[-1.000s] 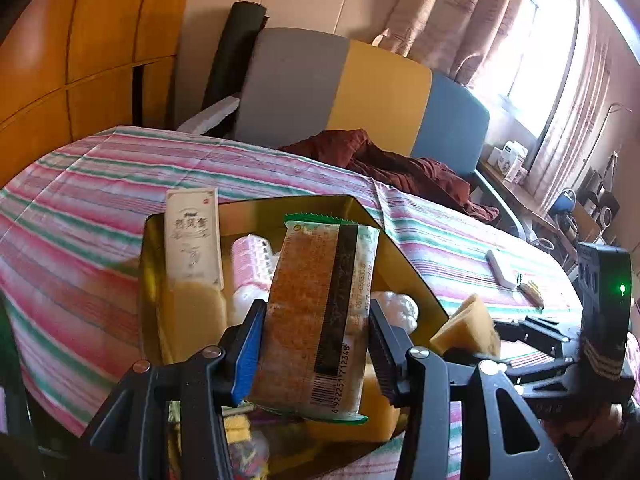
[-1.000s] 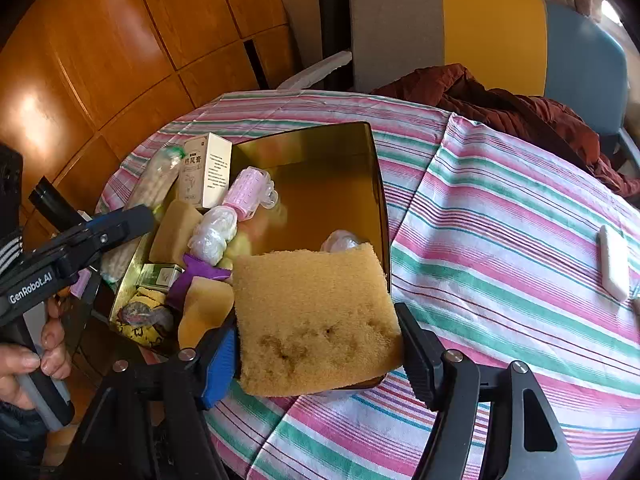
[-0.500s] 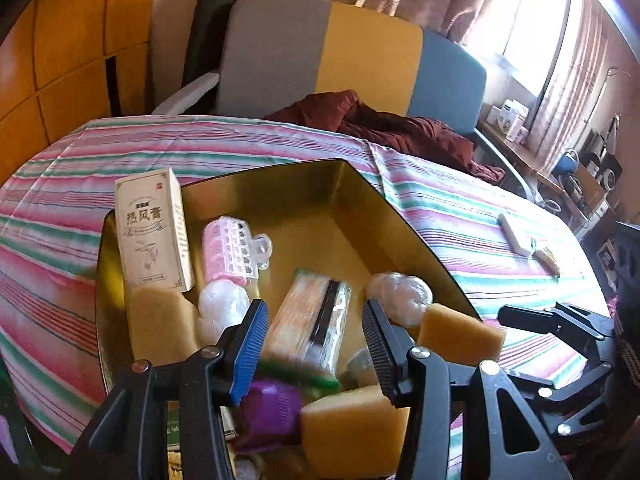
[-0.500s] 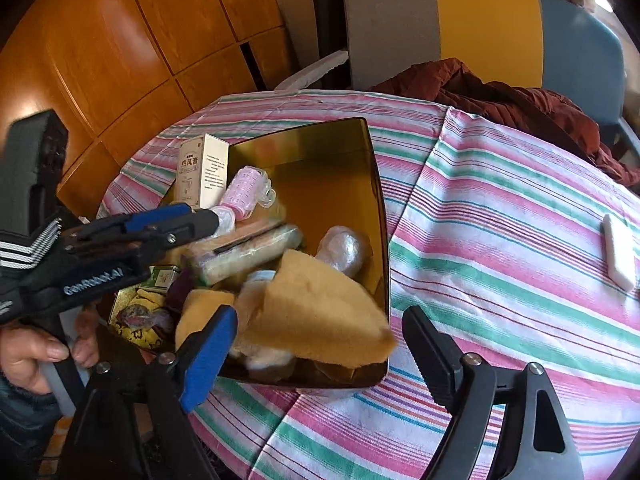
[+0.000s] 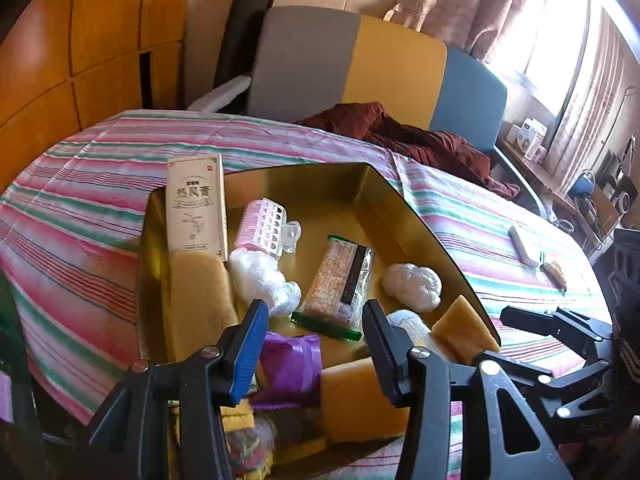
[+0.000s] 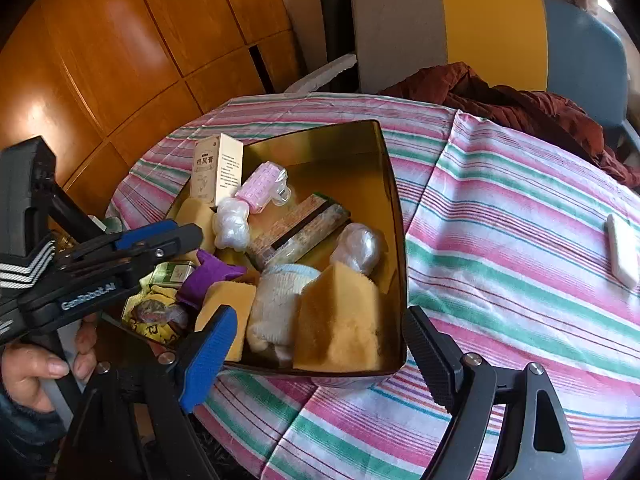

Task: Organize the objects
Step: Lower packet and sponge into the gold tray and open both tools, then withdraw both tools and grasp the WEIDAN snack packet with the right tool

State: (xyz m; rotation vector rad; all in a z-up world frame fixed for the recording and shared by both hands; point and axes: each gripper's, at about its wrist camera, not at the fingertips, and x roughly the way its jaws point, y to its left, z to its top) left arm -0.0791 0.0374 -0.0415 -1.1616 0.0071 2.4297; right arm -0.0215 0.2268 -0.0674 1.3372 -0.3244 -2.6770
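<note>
Hovering over the gold tin [image 6: 390,184], both tools empty: left tool [image 5: 314,334] narrow-ish, right tool [image 6: 316,344] just opened wide. Sponge [image 6: 340,320] = light, squishy, grab its flat sides imo.

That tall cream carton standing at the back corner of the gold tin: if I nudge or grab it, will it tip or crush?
The carton stands upright on a narrow end, leaning by a sponge, so a nudge near its top would probably topple it. It looks like thin cardboard, likely light, and may dent under a hard squeeze. Its flat faces should grip well.
</note>
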